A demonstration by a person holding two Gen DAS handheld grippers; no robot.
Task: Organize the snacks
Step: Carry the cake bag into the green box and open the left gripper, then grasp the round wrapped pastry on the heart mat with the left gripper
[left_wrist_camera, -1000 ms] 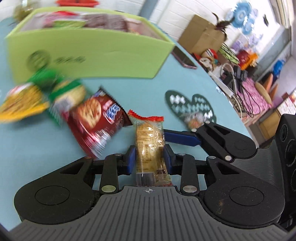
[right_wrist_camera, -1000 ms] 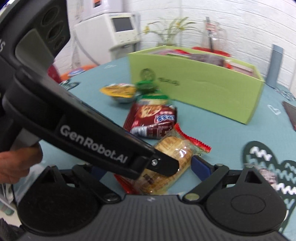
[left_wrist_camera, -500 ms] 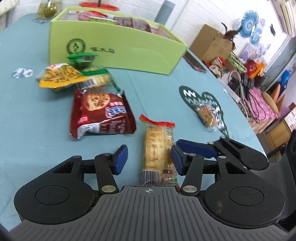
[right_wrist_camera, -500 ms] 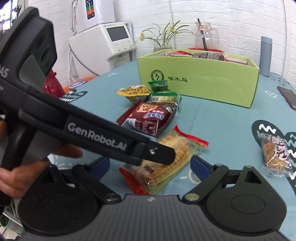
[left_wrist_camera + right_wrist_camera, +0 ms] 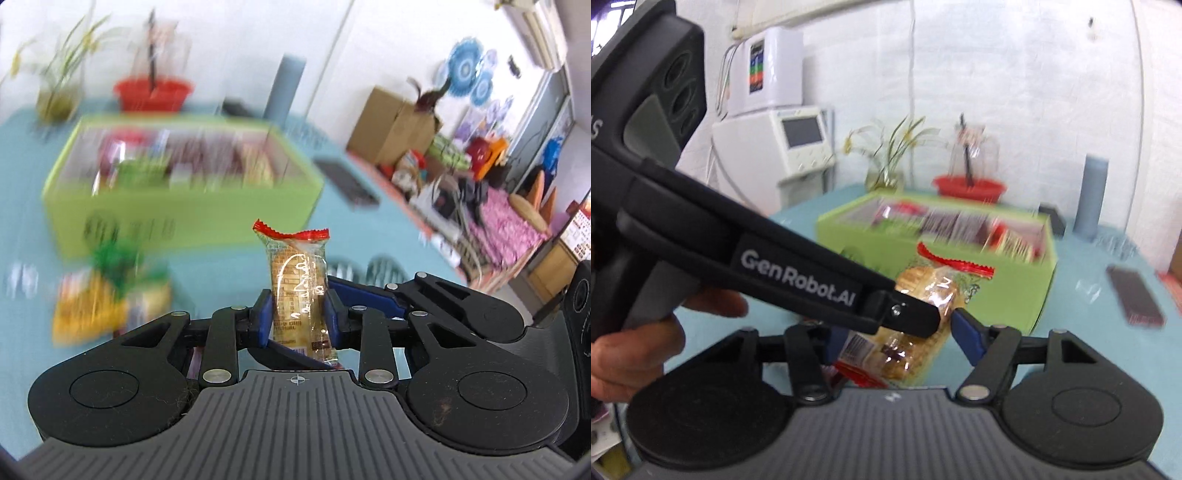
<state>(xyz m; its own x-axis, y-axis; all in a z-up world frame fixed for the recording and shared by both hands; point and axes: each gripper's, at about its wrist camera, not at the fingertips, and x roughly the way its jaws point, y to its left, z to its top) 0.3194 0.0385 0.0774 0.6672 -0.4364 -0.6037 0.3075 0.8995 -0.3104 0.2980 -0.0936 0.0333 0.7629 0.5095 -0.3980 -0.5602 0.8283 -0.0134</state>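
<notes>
My left claw point(image 5: 297, 317) grips the cracker packet point(image 5: 298, 291) upright, long axis pointing at the green box point(image 5: 177, 206) ahead across the table point(image 5: 229, 273); my right claw point(image 5: 897, 339) hangs wide open, gripping nothing, just beside the packet.

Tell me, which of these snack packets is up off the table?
The clear biscuit packet with red crimped ends, clamped in the left gripper. The yellow and green packets lie on the table.

Cluttered home room: plant point(image 5: 890, 155), water dispenser point(image 5: 775, 110).
</notes>
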